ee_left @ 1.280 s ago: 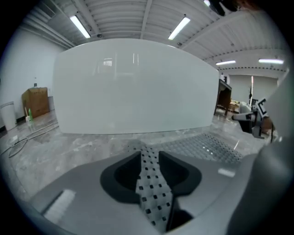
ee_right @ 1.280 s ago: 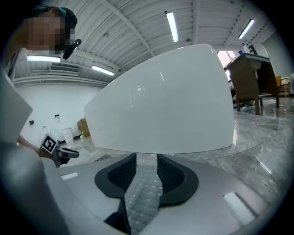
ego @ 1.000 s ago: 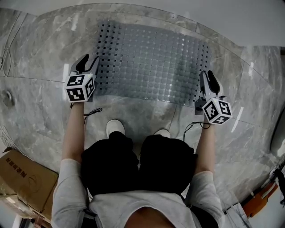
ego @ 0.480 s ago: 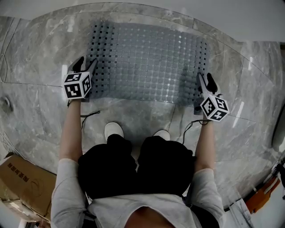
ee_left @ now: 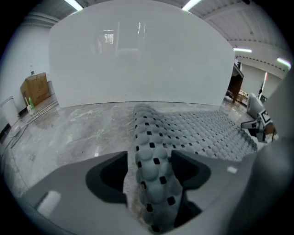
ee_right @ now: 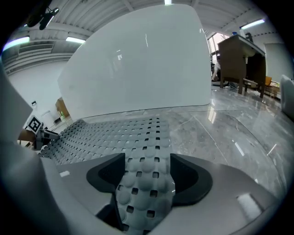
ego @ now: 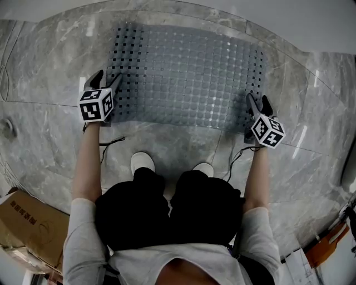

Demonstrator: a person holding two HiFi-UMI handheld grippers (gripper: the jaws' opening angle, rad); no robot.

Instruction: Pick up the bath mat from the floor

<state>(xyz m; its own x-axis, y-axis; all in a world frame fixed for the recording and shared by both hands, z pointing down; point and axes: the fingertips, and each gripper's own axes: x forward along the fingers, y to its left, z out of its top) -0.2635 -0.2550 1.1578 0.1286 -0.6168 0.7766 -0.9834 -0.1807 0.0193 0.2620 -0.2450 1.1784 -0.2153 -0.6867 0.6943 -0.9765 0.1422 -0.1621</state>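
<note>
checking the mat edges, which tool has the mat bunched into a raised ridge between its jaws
The left tool: between its opening jaws the bath mat humps into a rounded ridge. At the right tool, also opening, it lies flatter.

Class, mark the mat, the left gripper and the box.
mat [ego: 189, 72]: head view, its middle.
left gripper [ego: 107, 81]: head view, between opening jaws astride the mat's edge.
box [ego: 28, 221]: head view, its top.

Place: large workshop-style hall
Overhead: ceiling strip lights [ee_left: 76, 4]
Underfoot: grey marble floor [ego: 50, 72]
Clutter: cardboard box [ego: 28, 222], wooden desk [ee_right: 236, 53]
</note>
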